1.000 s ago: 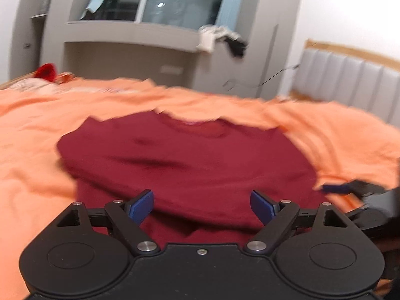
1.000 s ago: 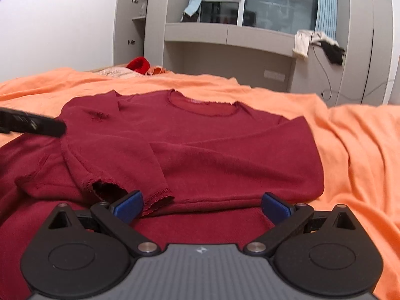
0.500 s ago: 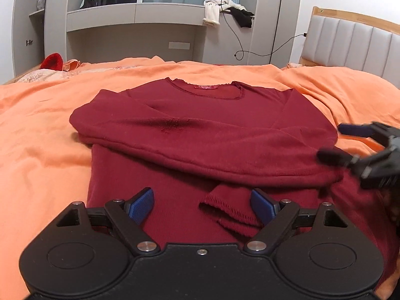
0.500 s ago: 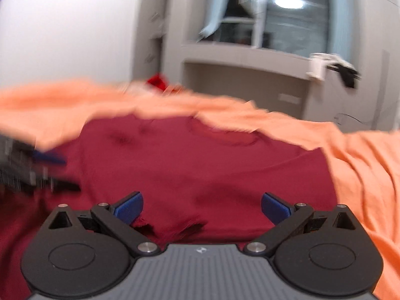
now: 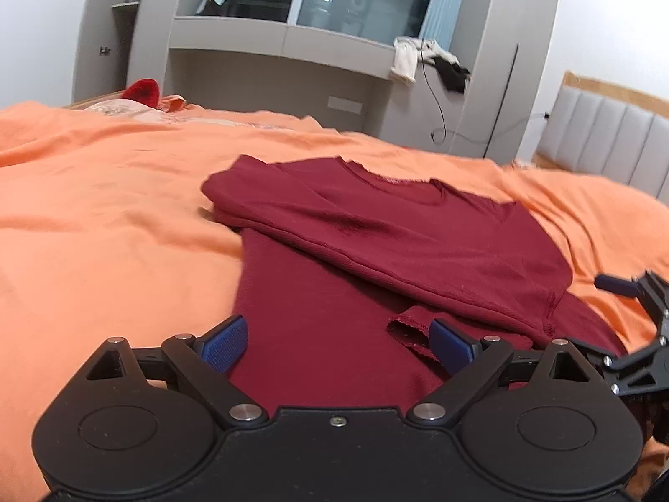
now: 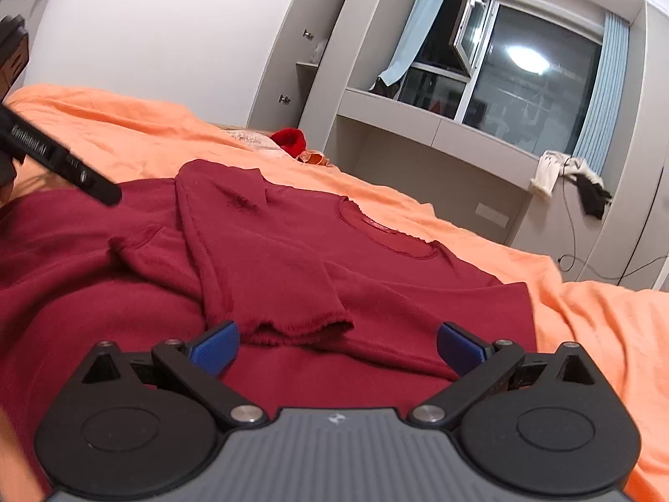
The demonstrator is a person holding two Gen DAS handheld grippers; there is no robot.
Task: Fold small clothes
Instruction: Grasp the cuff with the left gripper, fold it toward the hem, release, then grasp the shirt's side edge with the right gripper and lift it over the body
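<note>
A dark red long-sleeved sweater [image 5: 376, 251] lies flat on the orange bedspread [image 5: 104, 230], both sleeves folded across its chest. My left gripper [image 5: 338, 341] hovers over the sweater's lower left part. Its jaws are opening wide and the blue pads [image 5: 223, 336] press on nothing. A sleeve cuff [image 5: 412, 330] lies close to the right pad. In the right wrist view the sweater [image 6: 292, 259] fills the middle, and my right gripper [image 6: 338, 347] stands open just short of the other sleeve's cuff [image 6: 301, 328]. Each gripper shows at the edge of the other's view: right gripper [image 5: 635, 326], left gripper [image 6: 58, 159].
Beyond the bed stands a grey wall unit [image 5: 271, 67] with a window, and white and black clothes [image 5: 426, 60] hang off its ledge. A red item [image 5: 144, 92] lies at the bed's far edge. A padded headboard [image 5: 606, 142] is at the right.
The left gripper has shifted left, so the sweater now sits right of centre in its view, and its jaws stand a little wider. The right gripper has rolled and tilted its view. The sweater lies unchanged.
</note>
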